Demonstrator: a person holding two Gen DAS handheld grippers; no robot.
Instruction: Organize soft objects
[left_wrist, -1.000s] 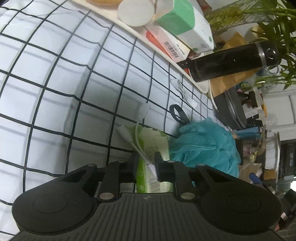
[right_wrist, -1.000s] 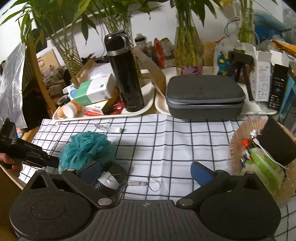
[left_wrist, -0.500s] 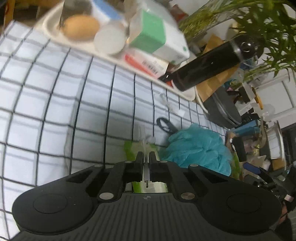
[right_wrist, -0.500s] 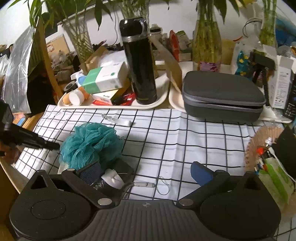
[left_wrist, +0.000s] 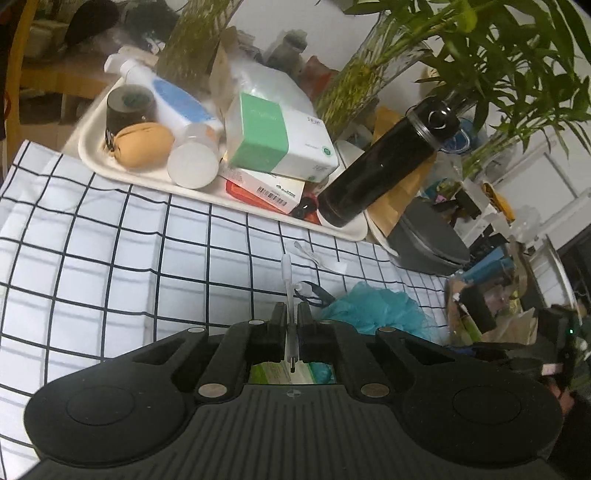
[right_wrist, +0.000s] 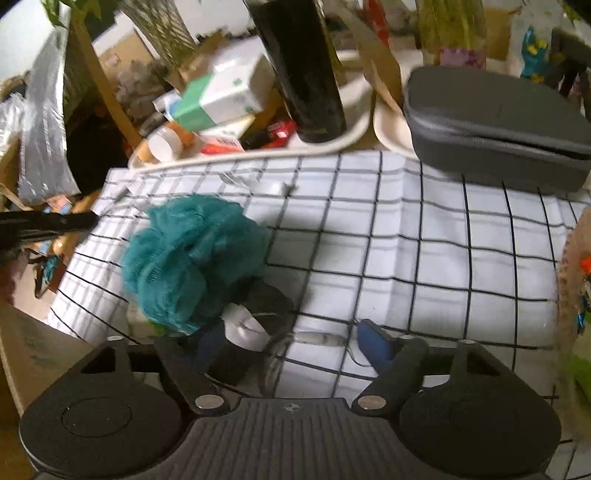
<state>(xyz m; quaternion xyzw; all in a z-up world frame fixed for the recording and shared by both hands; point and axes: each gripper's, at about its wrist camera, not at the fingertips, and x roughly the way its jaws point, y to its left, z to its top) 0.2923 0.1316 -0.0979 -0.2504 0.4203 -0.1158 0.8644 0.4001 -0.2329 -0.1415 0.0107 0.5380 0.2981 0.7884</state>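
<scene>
In the left wrist view my left gripper (left_wrist: 291, 314) is shut on a thin white cable (left_wrist: 286, 273), whose plug end sticks up past the fingertips above the checked cloth (left_wrist: 110, 258). A teal mesh bath pouf (left_wrist: 373, 306) lies just to its right, and a green packet (left_wrist: 273, 373) shows under the jaws. In the right wrist view my right gripper (right_wrist: 291, 341) hangs low over the cloth with its jaws closing. A white plug (right_wrist: 243, 328) and a cable connector (right_wrist: 317, 338) lie between the blue pads, which do not press on them. The pouf (right_wrist: 192, 258) sits just ahead on the left.
A cream tray (left_wrist: 96, 162) at the cloth's far edge carries boxes, bottles and a black flask (left_wrist: 384, 166). A grey zip case (right_wrist: 495, 122) stands at the back right. A woven basket (right_wrist: 569, 280) is at the right edge. Plant vases line the back.
The left gripper shut on the white cable and rose with it, rolling upright. The right gripper sank toward the pouf and white plug, and its jaws came closer together.
</scene>
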